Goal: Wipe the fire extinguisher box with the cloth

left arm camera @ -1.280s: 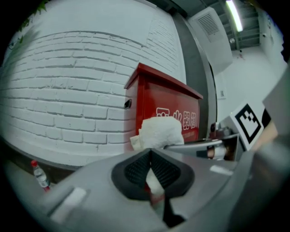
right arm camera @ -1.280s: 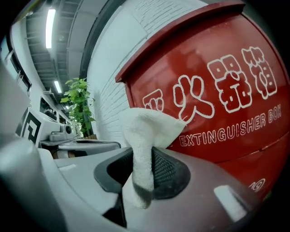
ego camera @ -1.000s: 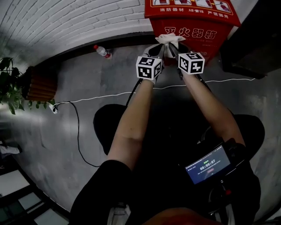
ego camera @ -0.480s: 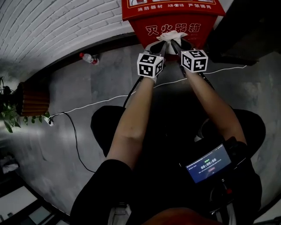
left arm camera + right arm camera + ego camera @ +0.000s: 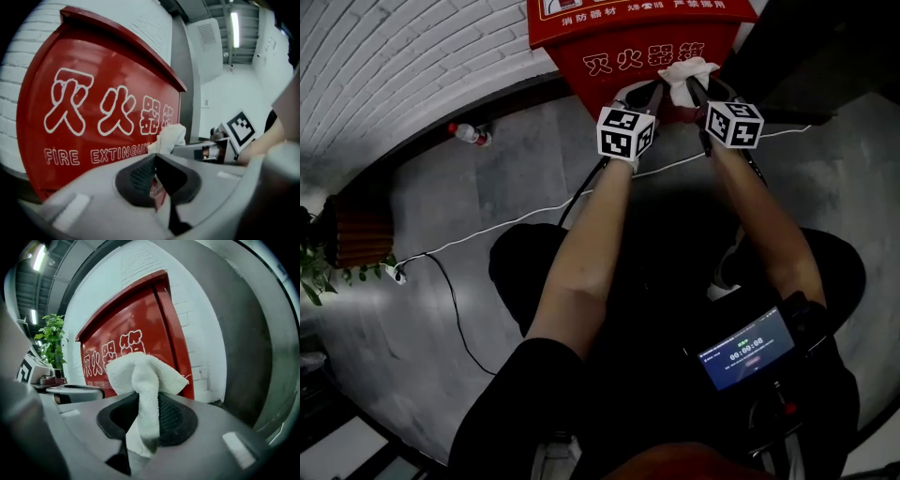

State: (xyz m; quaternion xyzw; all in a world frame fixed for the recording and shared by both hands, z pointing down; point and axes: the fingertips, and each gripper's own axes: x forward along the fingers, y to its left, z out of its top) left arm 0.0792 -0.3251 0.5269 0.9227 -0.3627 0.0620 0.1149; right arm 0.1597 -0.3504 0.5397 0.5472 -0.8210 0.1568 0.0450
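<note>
The red fire extinguisher box point(image 5: 609, 42) with white lettering stands against the white brick wall. A white cloth point(image 5: 684, 77) is bunched in my right gripper point(image 5: 692, 92), whose jaws are shut on it, and presses on the box front near the right end of the lettering. In the right gripper view the cloth point(image 5: 140, 380) sticks out between the pads in front of the box point(image 5: 140, 329). My left gripper point(image 5: 647, 96) hovers just left of the cloth, close to the box front point(image 5: 93, 117), jaws shut on nothing. The left gripper view also shows the cloth point(image 5: 171, 138).
A plastic bottle point(image 5: 467, 135) lies on the grey floor by the wall. A white cable point(image 5: 487, 230) runs across the floor. A wooden planter point(image 5: 352, 234) is at far left. A dark doorway point(image 5: 834, 47) sits right of the box. A device with a lit screen point(image 5: 745, 349) hangs at the person's waist.
The right gripper has carried the cloth rightward across the box's lettering, from its left end towards its right end. The left gripper followed alongside. The head view shifted, moving the box leftward in frame.
</note>
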